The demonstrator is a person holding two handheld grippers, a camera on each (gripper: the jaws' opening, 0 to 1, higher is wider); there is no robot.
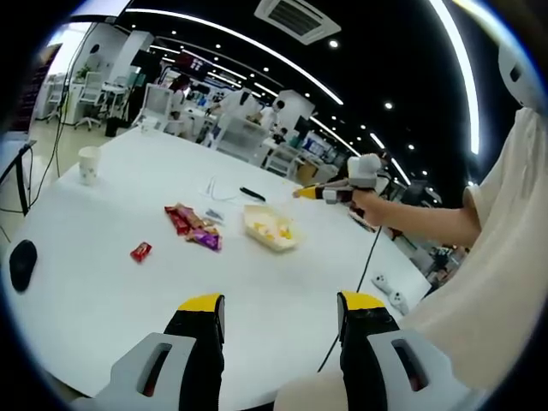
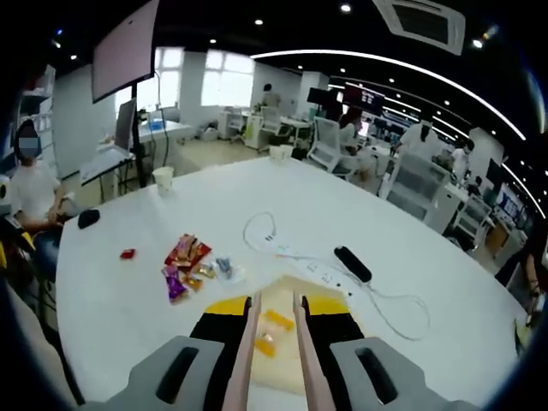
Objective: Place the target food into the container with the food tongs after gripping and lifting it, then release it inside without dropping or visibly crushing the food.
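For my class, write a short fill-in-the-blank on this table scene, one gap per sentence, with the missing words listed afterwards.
1. The container holds pieces of food coloured ____.
2. The left gripper has jaws standing ____.
3. The right gripper holds pink ____ above the container.
4. The lone red packet lies on a table coloured ____.

Missing words: yellow; open; tongs; white

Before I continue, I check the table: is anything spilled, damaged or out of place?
Nothing stands out. The container sits upright with yellow food inside, the snack packets lie in a loose pile on the table, and the tongs point over the container.
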